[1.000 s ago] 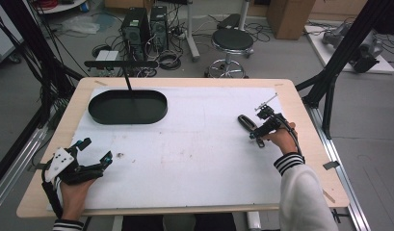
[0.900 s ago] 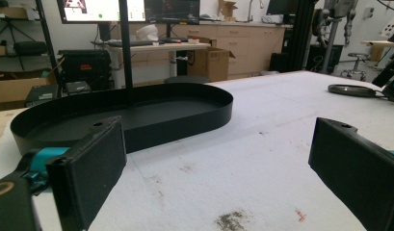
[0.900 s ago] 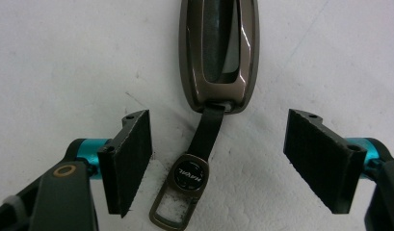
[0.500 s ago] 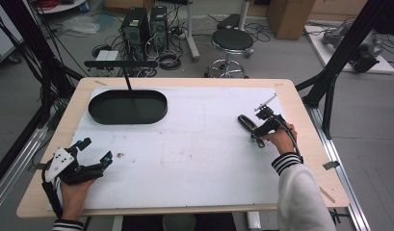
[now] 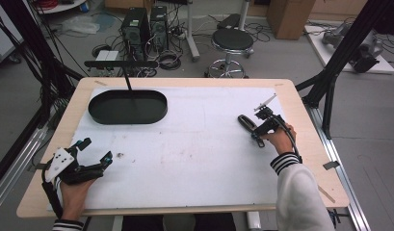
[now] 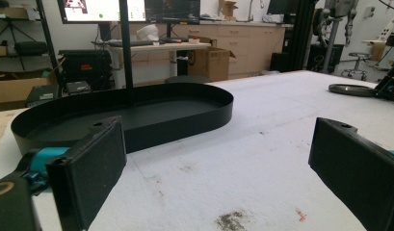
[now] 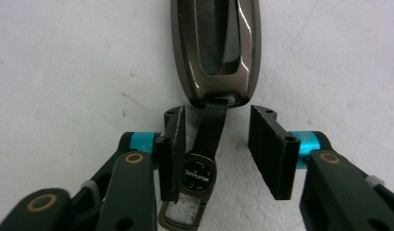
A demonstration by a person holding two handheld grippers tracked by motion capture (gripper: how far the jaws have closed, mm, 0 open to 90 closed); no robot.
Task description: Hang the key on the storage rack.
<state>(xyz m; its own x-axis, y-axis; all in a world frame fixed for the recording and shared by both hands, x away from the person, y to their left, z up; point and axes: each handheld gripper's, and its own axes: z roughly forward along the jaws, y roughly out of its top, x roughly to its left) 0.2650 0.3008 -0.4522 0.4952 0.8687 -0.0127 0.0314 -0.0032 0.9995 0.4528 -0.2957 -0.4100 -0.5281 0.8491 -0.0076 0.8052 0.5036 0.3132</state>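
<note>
A dark bronze oval key fob (image 7: 215, 45) lies on the white table cover, at the right in the high view (image 5: 246, 121). Its black strap (image 7: 210, 127) and metal ring run back between the jaws of my right gripper (image 7: 217, 115), which sits just behind the fob (image 5: 257, 132). These jaws have just been closing. The left pad is close beside the strap and a gap remains at the right pad (image 7: 269, 144). My left gripper (image 5: 96, 150) rests near the table's front left with its pads (image 6: 88, 168) wide apart and nothing between them.
A black oval tray (image 5: 128, 107) stands at the back left, in front of the left gripper (image 6: 137, 113). A black post with a crossbar (image 5: 122, 65) rises from the tray. A dirty smudge (image 5: 120, 155) marks the cover near the left gripper.
Both hands stay where they were. The right gripper's jaws look narrower around the fob's strap than a second ago.
</note>
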